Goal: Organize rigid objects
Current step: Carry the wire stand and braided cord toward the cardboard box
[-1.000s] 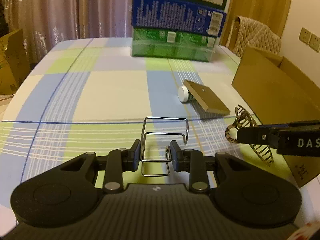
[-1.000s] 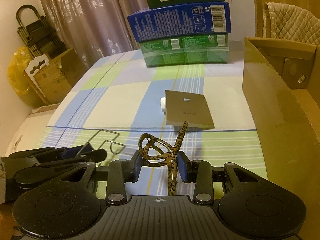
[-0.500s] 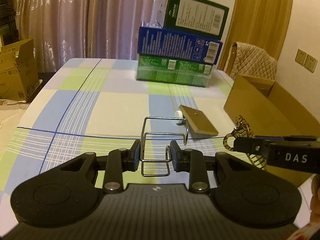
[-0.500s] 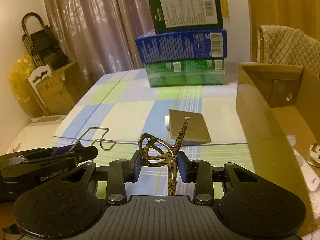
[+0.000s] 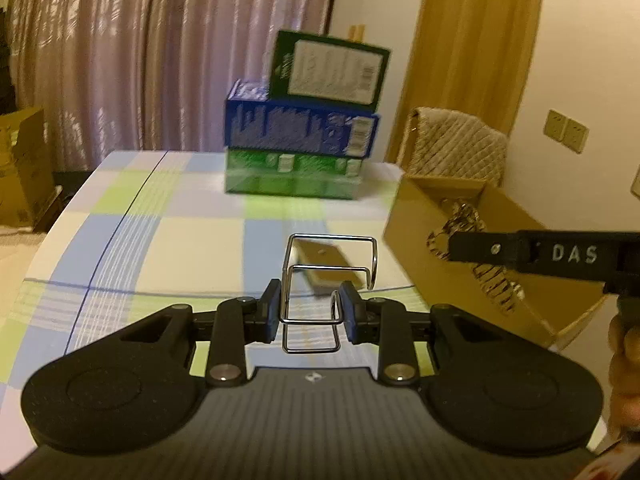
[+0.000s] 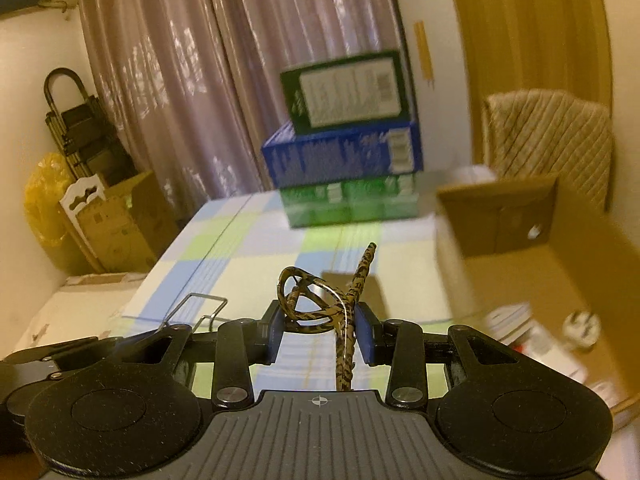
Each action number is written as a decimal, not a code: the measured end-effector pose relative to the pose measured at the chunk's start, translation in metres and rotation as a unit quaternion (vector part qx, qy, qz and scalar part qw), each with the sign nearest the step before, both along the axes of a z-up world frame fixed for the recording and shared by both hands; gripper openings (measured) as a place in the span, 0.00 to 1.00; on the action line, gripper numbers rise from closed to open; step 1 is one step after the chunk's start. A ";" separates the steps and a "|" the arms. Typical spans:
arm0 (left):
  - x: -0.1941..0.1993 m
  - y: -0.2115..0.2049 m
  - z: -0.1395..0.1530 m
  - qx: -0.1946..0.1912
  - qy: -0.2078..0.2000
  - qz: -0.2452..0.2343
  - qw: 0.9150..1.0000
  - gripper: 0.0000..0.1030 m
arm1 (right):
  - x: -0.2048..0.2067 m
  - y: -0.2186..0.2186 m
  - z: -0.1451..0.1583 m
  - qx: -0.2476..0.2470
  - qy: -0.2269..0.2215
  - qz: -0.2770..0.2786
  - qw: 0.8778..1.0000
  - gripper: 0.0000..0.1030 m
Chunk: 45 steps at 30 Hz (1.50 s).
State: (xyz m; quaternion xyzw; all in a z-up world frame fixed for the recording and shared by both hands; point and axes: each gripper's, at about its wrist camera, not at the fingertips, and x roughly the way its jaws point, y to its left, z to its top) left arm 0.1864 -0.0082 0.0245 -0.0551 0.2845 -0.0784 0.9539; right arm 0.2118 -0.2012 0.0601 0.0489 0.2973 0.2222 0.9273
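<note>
Checked blue, green and cream cloth covers the bench. Above it the left claw is clamped on a bent chrome wire rack, and the right claw on a leopard-patterned hair clip beside the open cardboard box.

Both wrist cameras look forward and slightly down from above the checked tablecloth, side by side, sharing the somewhat blurred stack of green and blue cartons.
</note>
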 end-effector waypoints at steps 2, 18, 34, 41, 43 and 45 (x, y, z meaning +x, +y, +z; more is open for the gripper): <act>-0.001 -0.009 0.009 -0.001 -0.004 -0.010 1.000 0.25 | -0.004 -0.015 0.012 -0.008 -0.013 -0.007 1.000 0.33; 0.021 -0.112 0.050 -0.008 -0.023 -0.101 0.995 0.25 | -0.005 -0.150 0.031 -0.045 -0.018 -0.100 0.994 0.33; 0.064 -0.199 0.016 -0.001 0.014 -0.151 0.989 0.25 | 0.019 -0.214 -0.013 -0.027 0.029 -0.118 0.992 0.33; 0.072 -0.217 0.001 0.006 0.029 -0.158 0.987 0.25 | 0.026 -0.222 -0.025 -0.017 0.036 -0.114 0.993 0.33; 0.075 -0.220 -0.002 0.009 0.034 -0.158 0.987 0.25 | 0.027 -0.224 -0.027 -0.015 0.038 -0.113 0.993 0.33; 0.077 -0.221 -0.006 0.008 0.038 -0.158 0.987 0.25 | 0.027 -0.224 -0.030 -0.014 0.040 -0.114 0.993 0.33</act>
